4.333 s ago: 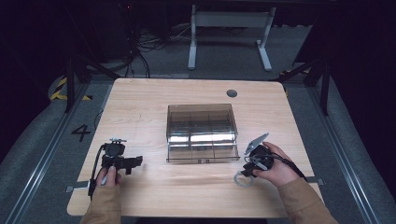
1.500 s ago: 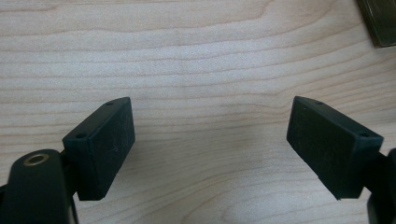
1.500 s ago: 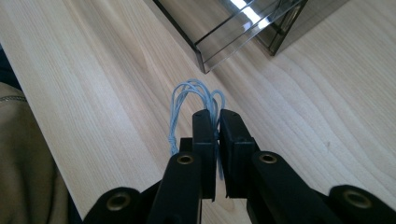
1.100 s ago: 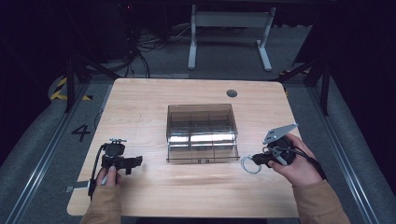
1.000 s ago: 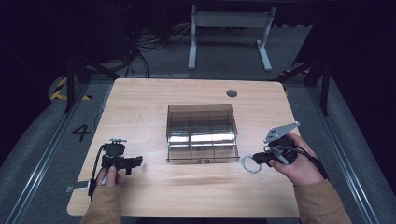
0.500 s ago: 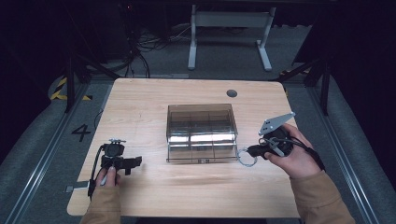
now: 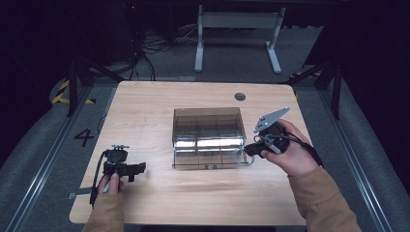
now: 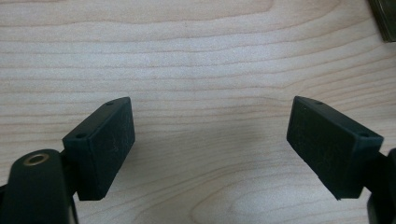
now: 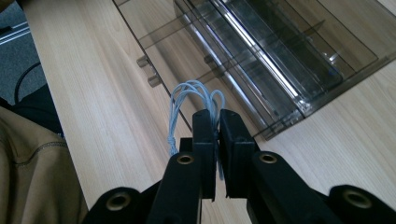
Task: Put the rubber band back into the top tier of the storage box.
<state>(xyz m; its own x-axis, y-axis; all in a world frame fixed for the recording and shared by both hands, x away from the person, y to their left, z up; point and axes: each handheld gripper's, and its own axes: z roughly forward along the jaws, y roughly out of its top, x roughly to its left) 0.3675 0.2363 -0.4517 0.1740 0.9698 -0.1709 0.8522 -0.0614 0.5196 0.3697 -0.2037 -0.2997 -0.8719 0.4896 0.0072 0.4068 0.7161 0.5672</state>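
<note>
A coil of thin grey-white cord [image 9: 191,100] is pinched between the jaws of my right gripper [image 9: 217,116], which is shut on it; loops stick out past the tips. In the high view the cord coil [image 7: 240,156] hangs at the right gripper [image 7: 252,151], just off the front right corner of a smoky clear plastic compartment box [image 7: 208,136] in the middle of the table. My left gripper [image 7: 140,169] rests low on the table at the front left, held by a hand. Its jaws stand wide apart over bare wood, left gripper [image 8: 210,149] with nothing between them.
The wooden table [image 7: 145,111] has a round dark cable hole [image 7: 240,96] at the back right. The box's corner [image 8: 383,18] peeks in at the top right of the left gripper view. A tan sleeve [image 9: 32,158] lies left of the right gripper. Dark floor surrounds the table.
My right gripper has carried the cord coil up and leftward, from the table right of the box to the box's front right corner. The left gripper has stayed put.
</note>
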